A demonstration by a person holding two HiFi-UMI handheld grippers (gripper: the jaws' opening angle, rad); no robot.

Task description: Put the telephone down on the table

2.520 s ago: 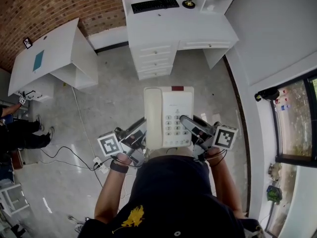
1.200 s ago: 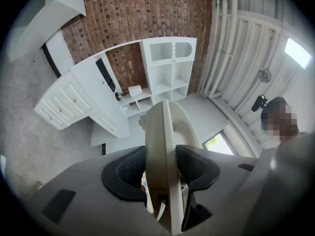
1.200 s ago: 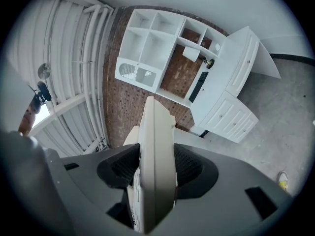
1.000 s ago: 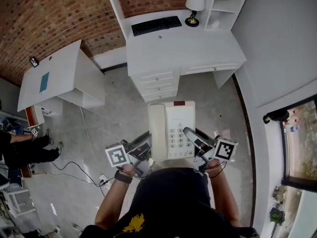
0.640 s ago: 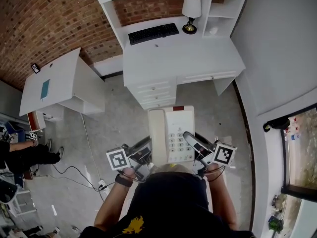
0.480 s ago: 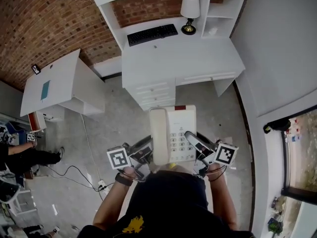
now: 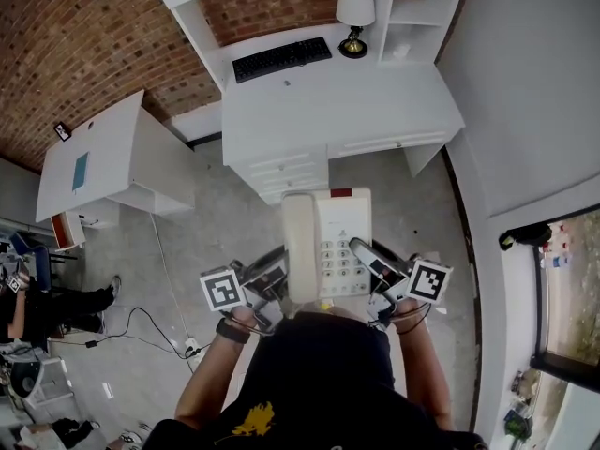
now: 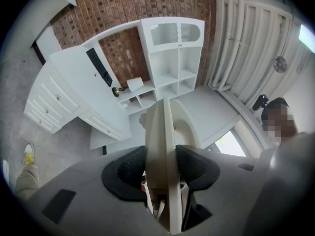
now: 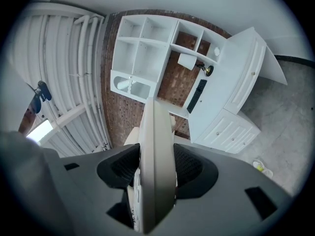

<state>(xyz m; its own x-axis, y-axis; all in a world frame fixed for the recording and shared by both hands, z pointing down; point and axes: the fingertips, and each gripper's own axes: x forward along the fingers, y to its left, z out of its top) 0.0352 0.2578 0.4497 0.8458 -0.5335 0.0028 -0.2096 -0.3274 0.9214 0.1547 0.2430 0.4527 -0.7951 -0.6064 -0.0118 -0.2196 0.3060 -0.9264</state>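
cream telephone (image 7: pixel 326 245) with a dark red strip; white counter (image 7: pixel 375 101); black keyboard (image 7: pixel 281 59); white-shaded lamp (image 7: pixel 354 7); red-brown brick wall (image 7: pixel 84 36); grey speckled floor (image 7: pixel 234 214).

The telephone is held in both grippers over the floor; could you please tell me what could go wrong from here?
The left gripper and right gripper each pinch only a thin side edge of the telephone; a slip could drop it on the floor.
The handset seems to lie loose in its cradle; tilting may tip it off.
The keyboard and lamp stand at the back of the desk; landing there could knock them.
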